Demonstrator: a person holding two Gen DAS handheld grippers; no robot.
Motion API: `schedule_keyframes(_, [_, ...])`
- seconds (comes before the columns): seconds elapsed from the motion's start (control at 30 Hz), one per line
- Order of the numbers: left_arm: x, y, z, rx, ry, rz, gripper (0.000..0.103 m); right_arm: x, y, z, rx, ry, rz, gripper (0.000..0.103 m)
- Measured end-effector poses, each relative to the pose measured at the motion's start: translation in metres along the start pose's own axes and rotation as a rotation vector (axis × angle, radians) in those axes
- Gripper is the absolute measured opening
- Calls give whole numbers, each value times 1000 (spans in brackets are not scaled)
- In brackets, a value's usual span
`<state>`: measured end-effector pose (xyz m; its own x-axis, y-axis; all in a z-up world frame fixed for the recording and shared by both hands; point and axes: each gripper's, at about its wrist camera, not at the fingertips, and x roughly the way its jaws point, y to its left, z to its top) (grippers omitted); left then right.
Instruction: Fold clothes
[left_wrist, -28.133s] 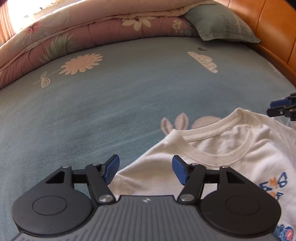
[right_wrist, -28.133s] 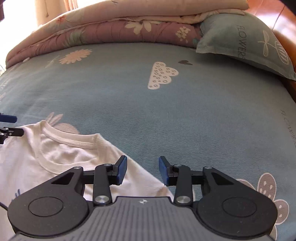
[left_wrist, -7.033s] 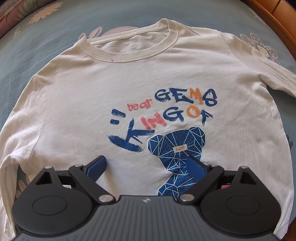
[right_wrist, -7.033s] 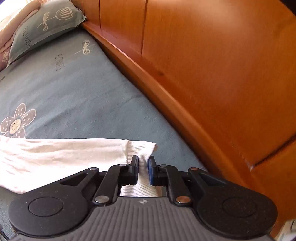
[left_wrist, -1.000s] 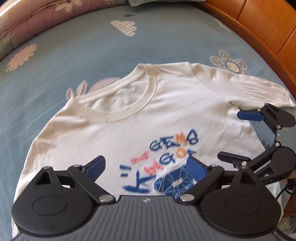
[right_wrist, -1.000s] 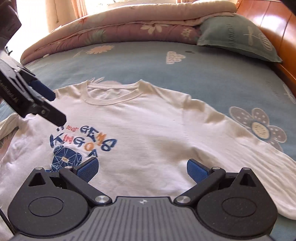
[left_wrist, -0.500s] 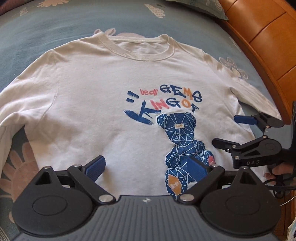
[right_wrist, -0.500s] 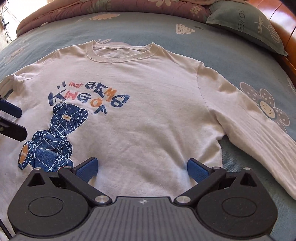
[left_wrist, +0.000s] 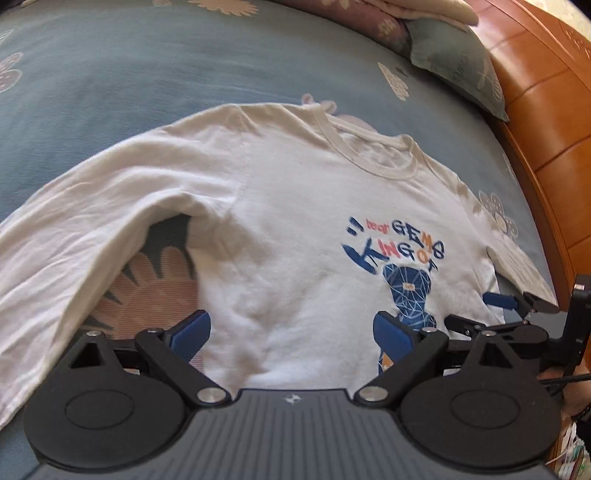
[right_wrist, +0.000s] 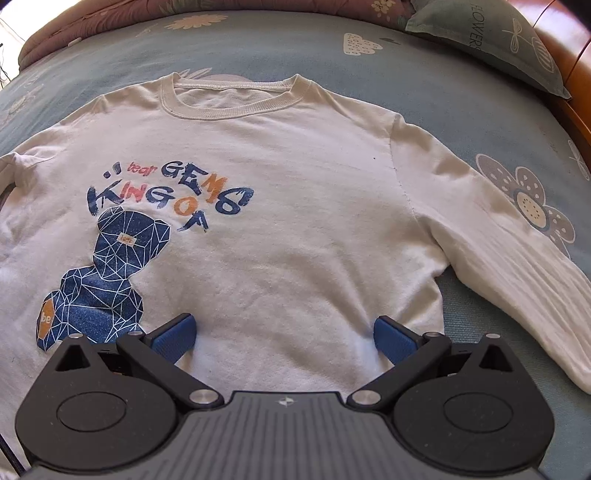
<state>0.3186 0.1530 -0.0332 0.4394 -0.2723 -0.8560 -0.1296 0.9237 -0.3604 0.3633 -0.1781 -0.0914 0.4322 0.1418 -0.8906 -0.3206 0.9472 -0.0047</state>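
Observation:
A white long-sleeved shirt (left_wrist: 295, 221) (right_wrist: 295, 192) with a blue bear print lies face up and spread flat on the bed, collar toward the pillow. My left gripper (left_wrist: 291, 332) hovers open over the shirt's lower left part, close to the left armpit. Over the lower right part of the shirt my right gripper (right_wrist: 284, 336) is open too, with nothing between its fingers. In the left wrist view the right gripper (left_wrist: 513, 314) shows at the right edge, near the shirt's right side. Both sleeves (left_wrist: 66, 258) (right_wrist: 517, 266) stretch outward.
The bed has a blue-grey sheet (left_wrist: 147, 74) with flower prints. A teal pillow (right_wrist: 491, 40) and a folded quilt (right_wrist: 110, 22) lie at the head. An orange wooden bed frame (left_wrist: 546, 129) runs along the right side.
The left gripper has swung left, so the left sleeve and armpit now fill its view. The right gripper has come lower and closer over the shirt. Both stay open.

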Motion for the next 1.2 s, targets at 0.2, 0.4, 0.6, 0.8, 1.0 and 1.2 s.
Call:
schedule_keyframes(0.2, [-44,63,7,-56,-51,101,93,-14,4,18,77,-24,115,103])
schedule_keyframes(0.4, [-62,130,26,-36,-39,142,85,-17,38,45,30,-46,210,103])
schedule_keyframes(0.6, [-36,181,67,121,84,153,53,-12,79,59,-32,-52,207,103])
schedule_keyframes(0.8, [-7,197,84,273,239,30,50,-7,110,67,-56,-46,196,103])
schedule_keyframes(1.0, [9,215,109,279,397,-174,50,-3,126,72,-17,-43,178,103])
schedule_keyframes(1.2, [33,221,132,237,493,-293,51,3,138,81,50,-45,173,103])
